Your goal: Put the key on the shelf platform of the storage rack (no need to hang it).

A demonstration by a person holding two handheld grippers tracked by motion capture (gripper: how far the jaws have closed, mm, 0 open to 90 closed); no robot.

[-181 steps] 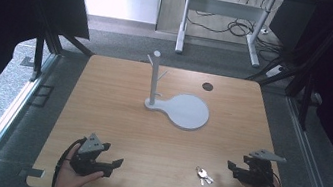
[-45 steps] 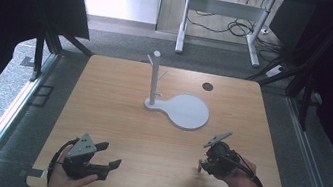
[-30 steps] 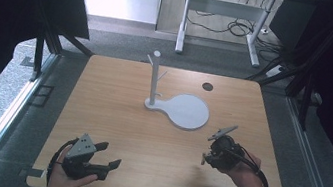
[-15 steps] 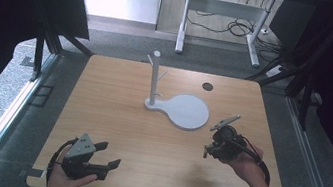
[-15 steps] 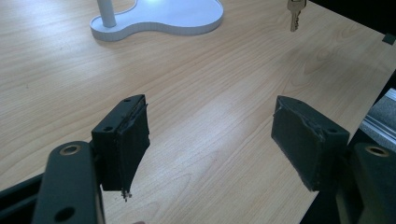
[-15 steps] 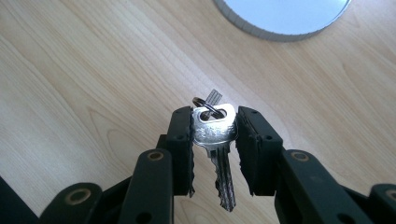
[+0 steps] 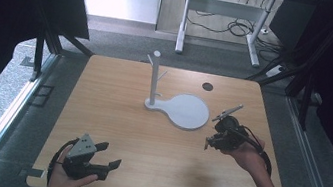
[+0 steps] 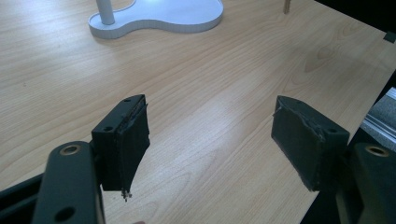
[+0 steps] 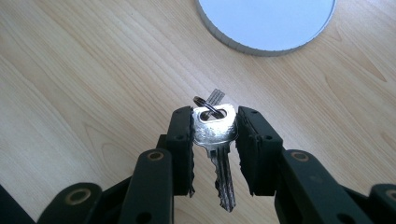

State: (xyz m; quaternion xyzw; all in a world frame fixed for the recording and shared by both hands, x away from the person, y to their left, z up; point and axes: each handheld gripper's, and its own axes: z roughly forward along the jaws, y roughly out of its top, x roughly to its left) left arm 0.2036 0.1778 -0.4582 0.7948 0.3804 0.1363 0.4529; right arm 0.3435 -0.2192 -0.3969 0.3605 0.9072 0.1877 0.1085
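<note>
Overhead forward-down view; claw cameras close, both perhaps sharing white stand (image 7: 183, 110).

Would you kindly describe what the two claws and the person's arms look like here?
Both claws are black. The left claw carries a grey three-cornered plate on top and has two thick rectangular pads with bolt holes in its linkage. The right claw has a similar plate, and a black cable trails from it. The forearms are bare, with no sleeves visible.
</note>
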